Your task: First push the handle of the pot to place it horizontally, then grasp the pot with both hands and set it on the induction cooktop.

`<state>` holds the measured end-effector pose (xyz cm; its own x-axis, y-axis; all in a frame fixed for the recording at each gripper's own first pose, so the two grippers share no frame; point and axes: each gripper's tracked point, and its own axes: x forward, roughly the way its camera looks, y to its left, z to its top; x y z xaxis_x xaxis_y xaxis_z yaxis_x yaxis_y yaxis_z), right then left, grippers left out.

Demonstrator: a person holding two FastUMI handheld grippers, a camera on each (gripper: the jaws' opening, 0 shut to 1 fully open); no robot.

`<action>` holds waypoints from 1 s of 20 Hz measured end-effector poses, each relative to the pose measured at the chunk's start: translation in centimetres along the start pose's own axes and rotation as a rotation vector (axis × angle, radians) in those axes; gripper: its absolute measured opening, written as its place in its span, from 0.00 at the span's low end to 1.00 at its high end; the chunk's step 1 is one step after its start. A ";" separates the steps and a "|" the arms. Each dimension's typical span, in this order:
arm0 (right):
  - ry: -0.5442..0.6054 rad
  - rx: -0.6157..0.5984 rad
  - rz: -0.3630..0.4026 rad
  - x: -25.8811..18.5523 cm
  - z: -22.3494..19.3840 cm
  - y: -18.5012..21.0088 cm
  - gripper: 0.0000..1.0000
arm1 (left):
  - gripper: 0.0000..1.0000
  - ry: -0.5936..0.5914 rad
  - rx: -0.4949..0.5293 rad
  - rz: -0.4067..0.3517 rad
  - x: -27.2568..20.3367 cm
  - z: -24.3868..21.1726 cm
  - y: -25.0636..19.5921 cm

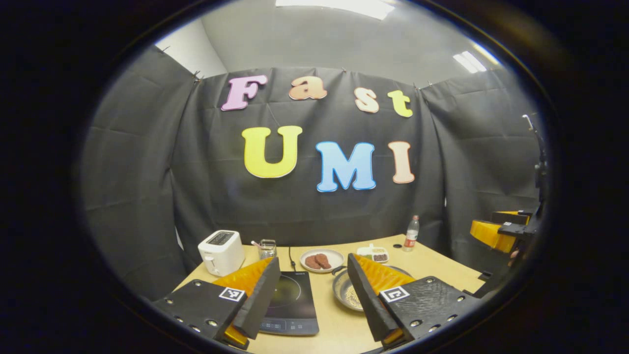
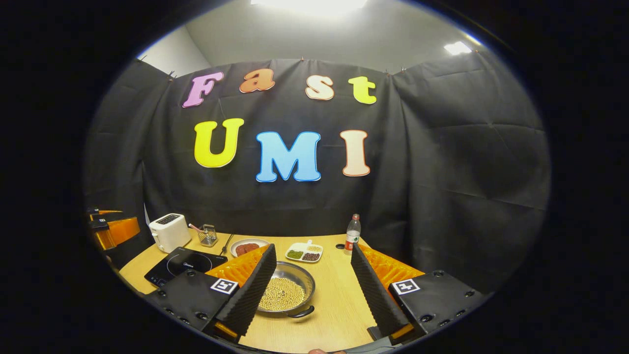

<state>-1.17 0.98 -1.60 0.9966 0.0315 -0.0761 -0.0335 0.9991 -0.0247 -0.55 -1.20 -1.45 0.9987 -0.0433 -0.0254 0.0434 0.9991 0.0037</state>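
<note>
The pot [image 2: 286,291] sat on the counter [image 2: 339,295] toward the near edge, full of pale beans, with the cooktop [image 2: 183,265] just beside it toward the counter's toaster end. One small loop handle [image 2: 300,313] pointed at the near edge and the opposite one [image 1: 337,269] at the back, so my guess is the push step hadn't been done yet.

The right gripper [image 2: 312,285] hung above the near edge with its fingers spread wide and nothing between them; the left gripper [image 1: 313,295] hovered over the cooktop and pot, fingers also wide apart and empty.

If it were me, I'd nudge the near handle sideways with one fingertip, slow and low, so the pot pivots without sliding or spilling beans, then grab both handles level.

Further back were a plate of sausages [image 2: 248,247], a divided dish [image 2: 304,252], a bottle [image 2: 351,234], a wire basket [image 2: 208,235] and the toaster [image 2: 168,232]. Light wooden top, black cloth walls, ceiling lights overhead.
</note>
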 end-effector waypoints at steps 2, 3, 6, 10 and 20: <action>0.011 0.000 0.019 0.1 -0.1 0.5 0.97 | 0.82 0.003 -0.002 0.009 -0.2 -0.2 0.2; 0.017 0.000 0.028 0.3 -0.1 0.8 0.97 | 0.82 0.006 -0.004 0.015 -0.3 -0.4 0.4; 0.042 -0.044 0.051 1.4 -0.4 1.3 0.97 | 0.84 0.021 -0.012 0.028 -0.6 -1.6 1.1; 0.073 -0.105 0.090 3.4 -0.4 1.9 0.98 | 0.82 0.058 -0.016 0.062 -0.6 -3.0 2.4; 0.455 -0.080 0.193 7.2 -8.2 5.0 0.98 | 0.82 0.131 0.025 0.063 -1.2 -4.8 2.0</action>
<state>5.21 5.94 -10.44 0.8383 0.1824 -0.5138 -0.2372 0.9705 -0.0425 -1.78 0.83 -6.19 0.9878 0.0219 -0.1544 -0.0169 0.9993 0.0340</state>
